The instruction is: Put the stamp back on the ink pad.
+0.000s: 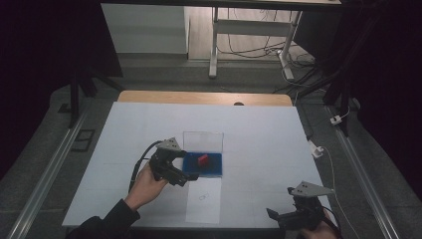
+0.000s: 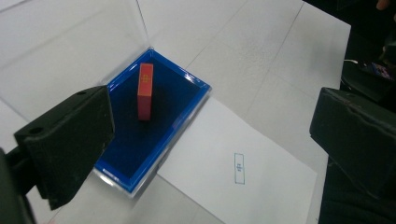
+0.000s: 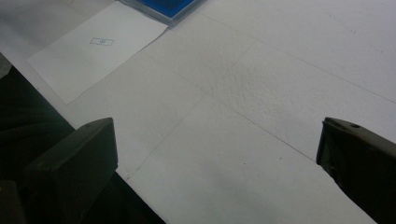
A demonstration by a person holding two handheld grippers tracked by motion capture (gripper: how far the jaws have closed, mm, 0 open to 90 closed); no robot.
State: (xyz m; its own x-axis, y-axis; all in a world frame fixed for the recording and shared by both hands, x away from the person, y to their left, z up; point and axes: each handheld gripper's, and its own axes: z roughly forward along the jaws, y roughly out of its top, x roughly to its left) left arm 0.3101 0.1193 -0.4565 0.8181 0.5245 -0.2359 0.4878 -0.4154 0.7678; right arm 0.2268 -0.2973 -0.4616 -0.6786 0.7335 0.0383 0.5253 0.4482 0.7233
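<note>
White table (image 1: 259, 134), red stamp (image 2: 145, 91) on blue ink pad (image 2: 187, 100).

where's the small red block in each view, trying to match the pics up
High view: the small red rectangular block stands in the blue ink pad tray, centre of the picture, just right of the left gripper.
Left gripper view: upper left of centre, upright in the same tray, between the open jaws.
Right gripper view: I can't find it; a corner of the tray shows at the top edge.
Shared landmark: the white paper sheet with a small printed rectangle.
</note>
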